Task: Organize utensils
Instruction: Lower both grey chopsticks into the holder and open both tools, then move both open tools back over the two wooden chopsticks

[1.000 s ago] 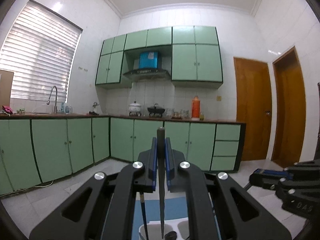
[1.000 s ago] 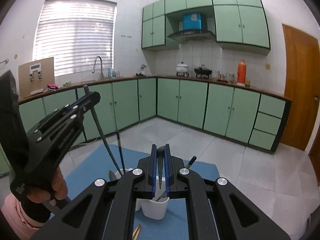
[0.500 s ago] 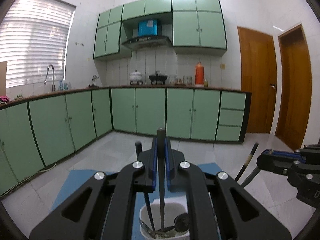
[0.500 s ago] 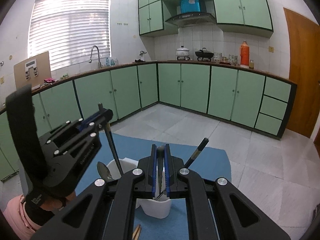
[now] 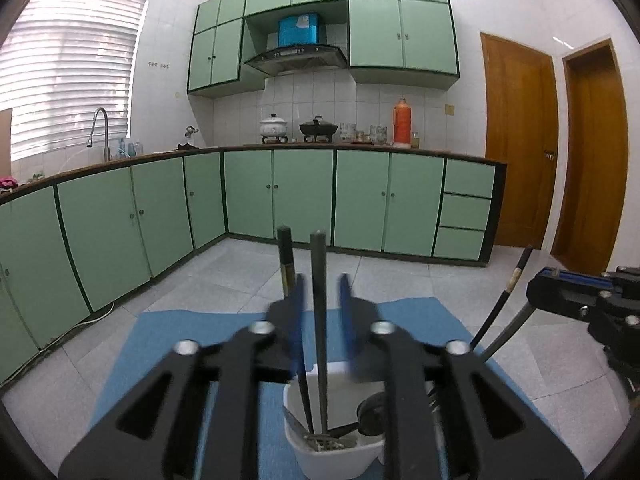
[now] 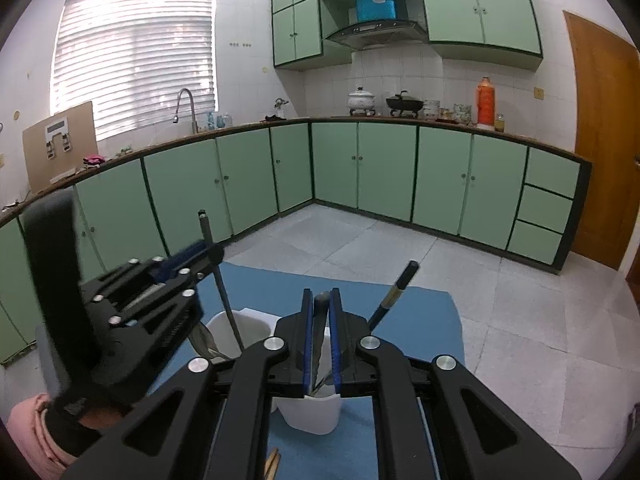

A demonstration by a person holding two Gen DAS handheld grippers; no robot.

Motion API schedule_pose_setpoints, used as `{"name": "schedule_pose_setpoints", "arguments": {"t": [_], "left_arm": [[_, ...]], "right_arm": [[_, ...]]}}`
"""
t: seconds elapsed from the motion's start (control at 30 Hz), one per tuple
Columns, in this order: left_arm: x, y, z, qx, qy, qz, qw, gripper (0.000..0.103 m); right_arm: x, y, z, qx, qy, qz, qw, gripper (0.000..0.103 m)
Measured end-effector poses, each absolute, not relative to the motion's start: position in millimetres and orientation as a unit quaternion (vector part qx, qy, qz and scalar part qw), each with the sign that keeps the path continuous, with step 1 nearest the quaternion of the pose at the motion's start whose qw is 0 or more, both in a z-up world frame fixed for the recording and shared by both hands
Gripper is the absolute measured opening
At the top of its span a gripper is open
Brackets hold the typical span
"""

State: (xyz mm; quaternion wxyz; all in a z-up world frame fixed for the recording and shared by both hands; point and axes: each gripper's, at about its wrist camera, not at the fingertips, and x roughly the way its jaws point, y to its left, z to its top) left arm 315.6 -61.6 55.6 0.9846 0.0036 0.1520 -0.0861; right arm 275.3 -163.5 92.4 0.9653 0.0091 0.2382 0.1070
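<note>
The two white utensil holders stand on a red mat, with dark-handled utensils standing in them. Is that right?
Not quite. The mat is blue, not red, as the right wrist view shows. The rest holds: the two white utensil holders do stand on it, with dark-handled utensils standing in them.

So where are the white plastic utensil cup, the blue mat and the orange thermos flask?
White plastic utensil cup [image 5: 332, 458]: left wrist view, front wall.
Blue mat [image 5: 180, 344]: left wrist view, bare left part.
Orange thermos flask [image 5: 401, 123]: left wrist view, body.
</note>
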Motion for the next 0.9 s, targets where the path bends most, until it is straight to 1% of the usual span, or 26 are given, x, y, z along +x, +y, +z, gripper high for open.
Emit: {"name": "schedule_pose_setpoints", "arguments": {"t": [0.03, 0.07, 0.1, 0.13, 0.17, 0.23, 0.27, 0.33, 0.37, 0.4, 0.63, 0.7, 0.9], "left_arm": [[312, -60, 58, 0.0, 0.147, -0.087, 0.985, 0.038], [308, -58, 60, -0.004, 0.142, -0.087, 0.986, 0.048], [303, -57, 64, -0.009, 0.135, -0.089, 0.987, 0.055], [297, -54, 66, -0.012, 0.132, -0.094, 0.987, 0.057], [294, -54, 67, -0.013, 0.131, -0.097, 0.986, 0.059], [284, -51, 69, -0.013, 0.13, -0.1, 0.986, 0.066], [279, -50, 69, -0.013, 0.127, -0.098, 0.987, 0.071], [263, -46, 69, -0.014, 0.119, -0.095, 0.988, 0.078], [257, -44, 69, -0.017, 0.117, -0.095, 0.989, 0.084], [251, -41, 69, -0.02, 0.114, -0.093, 0.989, 0.087], [204, -34, 59, -0.015, 0.118, -0.094, 0.988, 0.091], [189, -33, 53, -0.006, 0.12, -0.094, 0.988, 0.093], [154, -33, 28, 0.012, 0.138, -0.091, 0.986, 0.095]], "right_arm": [[274, -165, 94, 0.009, 0.235, 0.106, 0.966, 0.022], [271, -166, 95, 0.009, 0.23, 0.104, 0.968, 0.026], [267, -167, 95, 0.011, 0.225, 0.101, 0.969, 0.037], [262, -170, 96, 0.014, 0.218, 0.096, 0.971, 0.046], [258, -172, 98, 0.016, 0.211, 0.093, 0.973, 0.048], [248, -175, 100, 0.015, 0.2, 0.086, 0.976, 0.052], [244, -176, 101, 0.013, 0.196, 0.084, 0.977, 0.055], [234, -179, 102, 0.014, 0.185, 0.078, 0.98, 0.063], [227, -181, 102, 0.016, 0.179, 0.075, 0.981, 0.065], [222, -183, 101, 0.018, 0.176, 0.073, 0.982, 0.067], [180, -187, 85, 0.016, 0.159, 0.062, 0.985, 0.078], [167, -185, 77, 0.016, 0.16, 0.064, 0.985, 0.079], [134, -178, 50, 0.009, 0.17, 0.058, 0.984, 0.08]]}}
